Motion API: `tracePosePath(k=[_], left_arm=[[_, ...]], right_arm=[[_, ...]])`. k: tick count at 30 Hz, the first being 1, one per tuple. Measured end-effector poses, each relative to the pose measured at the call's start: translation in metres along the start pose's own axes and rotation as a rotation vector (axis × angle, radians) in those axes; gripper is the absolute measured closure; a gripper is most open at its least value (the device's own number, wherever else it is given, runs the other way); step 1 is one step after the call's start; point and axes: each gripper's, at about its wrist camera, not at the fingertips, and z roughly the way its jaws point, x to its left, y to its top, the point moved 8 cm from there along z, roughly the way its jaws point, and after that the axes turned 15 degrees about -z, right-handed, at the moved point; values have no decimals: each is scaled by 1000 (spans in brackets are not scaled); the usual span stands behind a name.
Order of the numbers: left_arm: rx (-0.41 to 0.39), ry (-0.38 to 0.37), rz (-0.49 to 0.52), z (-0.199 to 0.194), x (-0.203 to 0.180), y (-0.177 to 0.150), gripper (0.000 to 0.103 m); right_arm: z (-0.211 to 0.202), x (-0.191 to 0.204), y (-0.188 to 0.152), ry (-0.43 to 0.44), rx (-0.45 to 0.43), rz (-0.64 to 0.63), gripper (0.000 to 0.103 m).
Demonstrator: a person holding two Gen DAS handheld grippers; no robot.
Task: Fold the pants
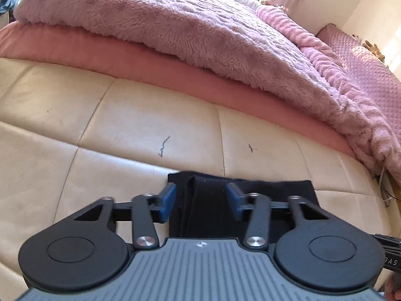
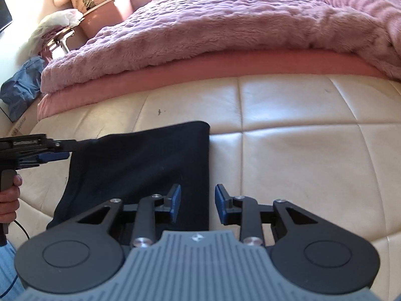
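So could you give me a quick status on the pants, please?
Both tools open, left, right, gripping nothing. Pants folded, flat on the cream cushion. Nothing in the way.

On the black bar [image 1: 391, 260] at my right edge I read only "DAS". The print on the cardboard [image 2: 18, 131] is too blurred.

I see a cream leather bench [image 1: 125, 115] below, a fluffy mauve blanket [image 1: 175, 25] over a pink mattress [image 1: 155, 65], and crumpled blue cloth [image 2: 22, 85] beside it.
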Motion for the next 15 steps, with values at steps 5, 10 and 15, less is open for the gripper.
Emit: tracePosePath(k=[5, 10, 15], left_arm=[[-26, -7, -10, 5, 9, 1, 100], [-13, 63, 57, 20, 17, -3, 103], [13, 109, 40, 32, 32, -5, 103]], right_arm=[[27, 4, 17, 4, -4, -63, 87], [54, 7, 37, 1, -27, -137, 96], [86, 3, 49, -6, -10, -150, 97]])
